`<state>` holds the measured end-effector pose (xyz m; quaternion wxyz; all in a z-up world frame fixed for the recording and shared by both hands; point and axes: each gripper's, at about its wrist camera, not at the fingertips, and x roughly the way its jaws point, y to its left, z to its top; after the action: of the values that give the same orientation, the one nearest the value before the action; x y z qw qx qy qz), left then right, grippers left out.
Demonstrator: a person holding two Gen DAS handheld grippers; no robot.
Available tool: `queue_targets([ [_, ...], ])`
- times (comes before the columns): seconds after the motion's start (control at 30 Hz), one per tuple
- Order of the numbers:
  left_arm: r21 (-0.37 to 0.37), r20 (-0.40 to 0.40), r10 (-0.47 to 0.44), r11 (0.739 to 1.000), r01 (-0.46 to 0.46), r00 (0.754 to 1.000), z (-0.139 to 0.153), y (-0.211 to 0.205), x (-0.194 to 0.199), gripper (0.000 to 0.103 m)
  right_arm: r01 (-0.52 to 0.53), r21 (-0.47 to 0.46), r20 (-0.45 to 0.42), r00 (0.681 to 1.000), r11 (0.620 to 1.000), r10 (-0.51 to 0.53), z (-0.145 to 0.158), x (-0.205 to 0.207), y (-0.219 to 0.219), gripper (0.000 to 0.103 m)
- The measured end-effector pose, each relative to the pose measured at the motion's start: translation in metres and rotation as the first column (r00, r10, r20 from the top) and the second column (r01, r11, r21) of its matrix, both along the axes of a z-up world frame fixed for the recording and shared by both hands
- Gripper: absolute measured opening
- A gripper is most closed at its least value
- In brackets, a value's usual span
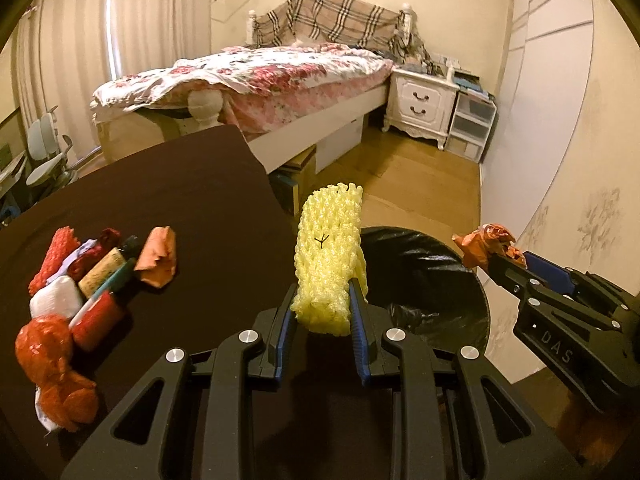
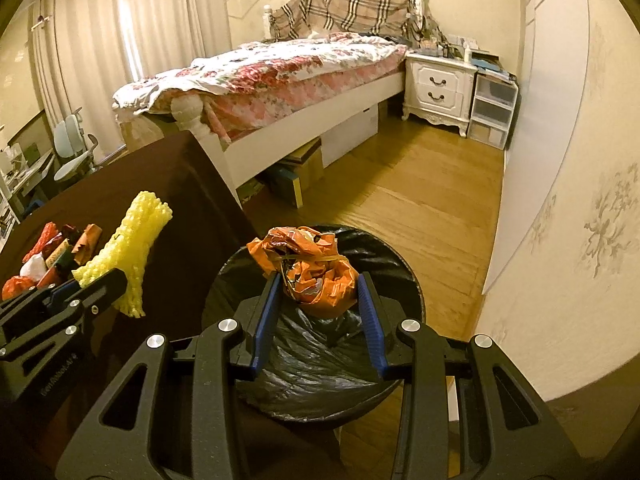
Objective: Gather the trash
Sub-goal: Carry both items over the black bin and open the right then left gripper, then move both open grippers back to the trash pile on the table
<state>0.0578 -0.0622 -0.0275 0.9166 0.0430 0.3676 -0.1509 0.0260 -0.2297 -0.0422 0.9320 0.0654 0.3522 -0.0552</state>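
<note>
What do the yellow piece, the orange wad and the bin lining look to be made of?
Yellow piece: soft foam netting, matte, open mesh texture. Orange wad: probably thin plastic film, glossy, crumpled, bound by a rubber band. Bin lining: thin black plastic film, shiny and wrinkled.

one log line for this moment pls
left gripper: shut on yellow foam net | right gripper: shut on orange wrapper, over bin | trash pile: on table

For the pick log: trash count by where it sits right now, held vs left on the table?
Held, left gripper: 1, yellow foam net
Held, right gripper: 1, orange wrapper wad
Left on table: roughly 8, pile overlaps
Total: about 10
</note>
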Motion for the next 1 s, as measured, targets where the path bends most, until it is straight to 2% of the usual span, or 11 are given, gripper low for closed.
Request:
queue_targets([
  [0.13,0.021,-0.008,-0.008,1.0,0.008,1.0,-0.003,-0.007,0.005,0.029,0.012,0.01,-0.012,1.0,1.0,-0.012,-0.005,0.004,-0.004,0.038],
  [0.2,0.024,-0.014,-0.005,1.0,0.005,1.0,-0.004,-0.008,0.006,0.036,0.012,0.027,-0.019,1.0,1.0,-0.011,-0.006,0.008,-0.006,0.044],
  [0.23,0.023,-0.013,-0.002,1.0,0.003,1.0,-0.003,-0.007,0.006,0.043,0.014,0.027,-0.022,1.0,1.0,-0.013,-0.007,0.008,-0.006,0.048],
  [0.33,0.014,-0.002,0.008,1.0,-0.008,1.0,-0.001,-0.005,0.003,0.057,0.026,0.018,-0.023,0.999,1.0,-0.025,-0.007,0.007,-0.006,0.049],
  [0.43,0.009,0.01,0.015,1.0,-0.015,1.0,0.002,-0.004,0.001,0.065,0.028,0.015,-0.019,0.999,0.999,-0.028,-0.005,0.004,-0.004,0.052],
  [0.53,0.009,0.019,0.024,1.0,-0.025,1.0,0.004,-0.001,-0.002,0.067,0.031,0.011,-0.013,0.999,0.999,-0.03,-0.003,0.001,-0.002,0.057],
  [0.7,0.006,0.034,0.059,0.998,-0.059,0.998,0.01,0.012,-0.009,0.067,0.012,0.014,-0.014,1.0,1.0,-0.012,0.0,-0.004,0.006,0.058],
  [1.0,-0.018,0.052,0.156,0.988,-0.156,0.986,0.025,0.06,-0.026,0.067,-0.068,0.019,-0.009,0.998,0.998,0.068,0.008,-0.009,0.04,0.06],
])
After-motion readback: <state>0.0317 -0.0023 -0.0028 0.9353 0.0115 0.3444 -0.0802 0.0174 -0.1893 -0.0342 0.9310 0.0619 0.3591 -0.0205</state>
